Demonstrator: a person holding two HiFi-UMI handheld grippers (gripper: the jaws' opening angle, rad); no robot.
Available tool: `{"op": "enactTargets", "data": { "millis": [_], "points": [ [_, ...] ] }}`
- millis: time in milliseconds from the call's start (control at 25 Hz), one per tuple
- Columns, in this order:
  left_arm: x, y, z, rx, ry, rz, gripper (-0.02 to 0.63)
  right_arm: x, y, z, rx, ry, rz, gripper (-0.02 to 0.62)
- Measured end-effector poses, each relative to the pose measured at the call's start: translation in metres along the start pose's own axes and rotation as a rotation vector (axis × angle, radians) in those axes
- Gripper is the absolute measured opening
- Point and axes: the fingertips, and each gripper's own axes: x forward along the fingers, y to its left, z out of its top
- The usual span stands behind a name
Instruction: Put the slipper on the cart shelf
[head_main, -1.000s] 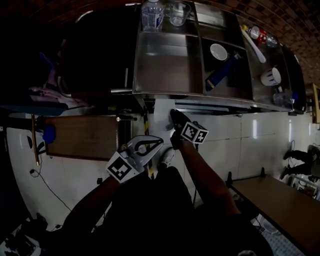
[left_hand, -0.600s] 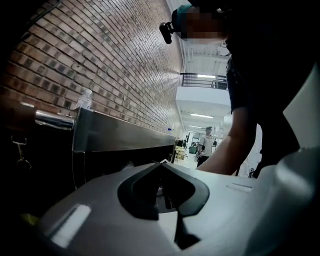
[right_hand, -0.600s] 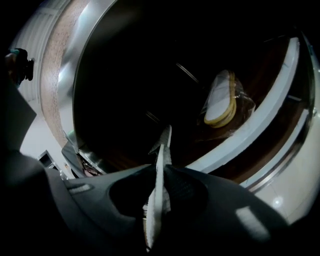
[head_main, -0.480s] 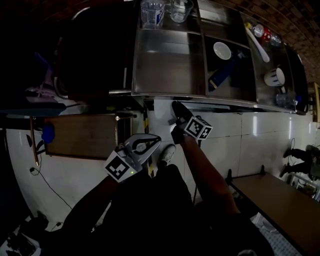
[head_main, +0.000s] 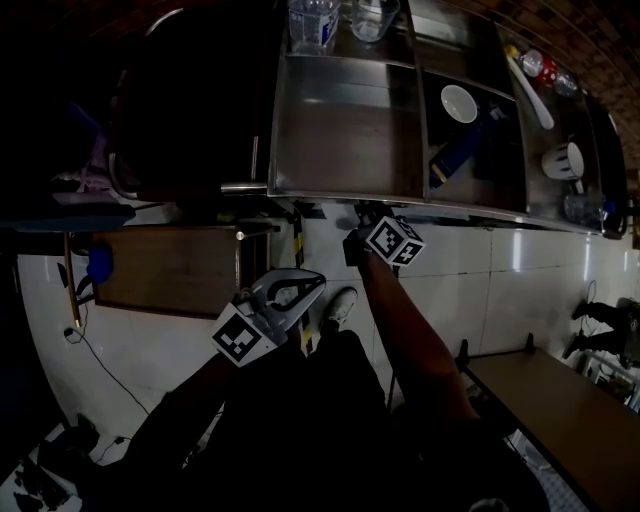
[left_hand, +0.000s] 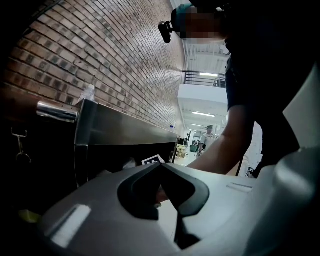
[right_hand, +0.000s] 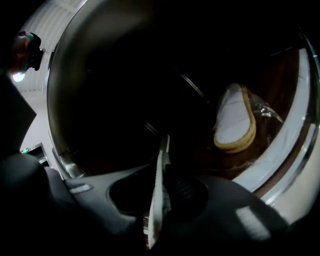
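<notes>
Holding: the fingers (right_hand: 187, 192) of the right gripper (right_hand: 161, 172), set narrowly apart, are clamped on one slipper (right_hand: 158, 210), which is carried edge-on with its pale sole showing. It is held at the opening of the cart shelf (right_hand: 215, 159) and has not yet been laid down. A second slipper (right_hand: 233, 122), white with a tan sole, is already lying on that shelf, well apart. Left gripper (left_hand: 161, 167): fingers closed together, nothing held, clear of the cart. Progress is judged late: lowering and release remain. Count: slippers, two; grippers, two.
</notes>
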Motion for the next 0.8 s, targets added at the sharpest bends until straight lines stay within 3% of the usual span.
{"op": "enactTargets", "data": {
  "millis": [520, 800],
  "points": [
    [-0.004, 0.004, -0.01, -0.007, 0.017, 0.01, 0.006, 0.017, -0.013, 0.011, 0.035, -0.071, -0.032, 0.058],
    [-0.007, 0.003, -0.014, -0.012, 0.011, 0.013, 0.006, 0.016, -0.026, 0.019, -0.034, -0.101, -0.134, 0.063]
  ]
}}
